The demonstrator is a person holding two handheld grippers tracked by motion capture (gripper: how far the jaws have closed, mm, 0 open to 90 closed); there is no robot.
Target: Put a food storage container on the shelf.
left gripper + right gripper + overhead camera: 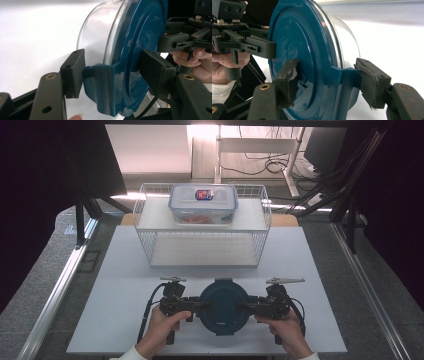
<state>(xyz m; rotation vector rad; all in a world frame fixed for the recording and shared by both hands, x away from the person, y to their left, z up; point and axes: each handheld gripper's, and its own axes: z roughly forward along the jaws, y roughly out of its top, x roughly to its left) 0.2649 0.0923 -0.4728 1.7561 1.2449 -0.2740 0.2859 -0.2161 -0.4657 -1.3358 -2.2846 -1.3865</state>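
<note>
A round clear plastic container with a dark blue lid (223, 306) sits on the white table (120, 320), near the person's edge and right between the two hand-held tools. The left gripper (198, 304) comes at it from the left and the right gripper (246, 305) from the right, so both are just as near. In the left gripper view, the jaws are clamped on the blue side latch (103, 87) of the lid. In the right gripper view, one pad touches the lid top, but the other pad seems a tiny bit off the right-side latch (345, 82), so it looks not quite squeezed. Farther back, a white wire basket shelf (150, 215) holds a clear box with a blue-rimmed lid (203, 202). It has a small sticker, too blurry to read.
</note>
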